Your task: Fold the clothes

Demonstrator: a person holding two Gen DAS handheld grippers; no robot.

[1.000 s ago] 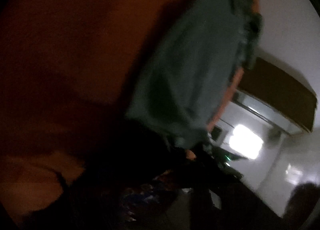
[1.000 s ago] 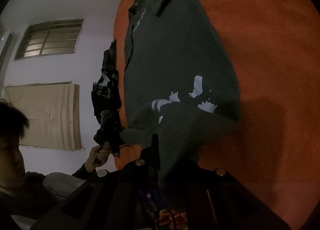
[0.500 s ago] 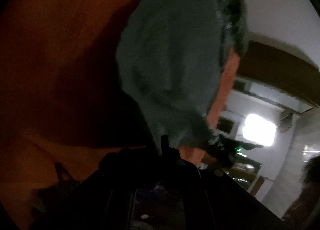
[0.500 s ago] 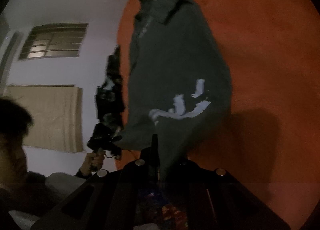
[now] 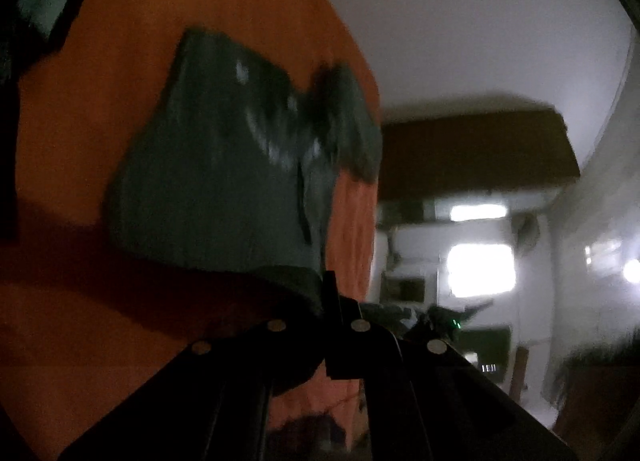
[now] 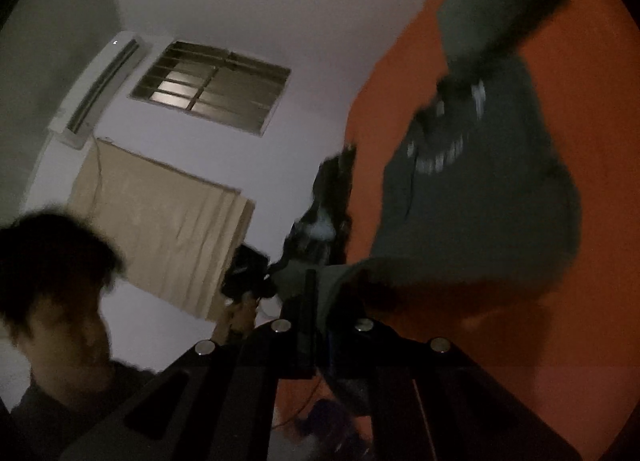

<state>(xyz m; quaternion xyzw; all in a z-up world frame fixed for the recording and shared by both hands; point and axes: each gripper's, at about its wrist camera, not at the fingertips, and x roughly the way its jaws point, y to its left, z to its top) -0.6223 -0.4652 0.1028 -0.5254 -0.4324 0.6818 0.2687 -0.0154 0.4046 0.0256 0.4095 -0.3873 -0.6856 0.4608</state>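
One dark green shirt point(image 5: 224, 181) lies on the orange bed cover point(image 5: 100, 109), its near edge lifted. Two claws each pinch that edge: the left claw point(image 5: 329, 285) and the right claw point(image 6: 310, 281). One other dark garment point(image 6: 328, 201) lies beside the shirt.

In the left wrist view, the orange bedspread point(image 5: 100, 141) fills the left half of the frame, and the dark green shirt point(image 5: 224, 181) drapes across the centre, blocking the way straight ahead of the left gripper point(image 5: 330, 289). The upper right is bare wall, open to pass. At lower right a dark, blurred piece of furniture point(image 5: 592, 389) closes that corner.

In the right wrist view, the shirt point(image 6: 480, 197) hangs over the right half. The person's head point(image 6: 52, 281) crowds the lower left, with the other gripper point(image 6: 248, 273) just beside centre. Upper left is open air before the window point(image 6: 212, 87).
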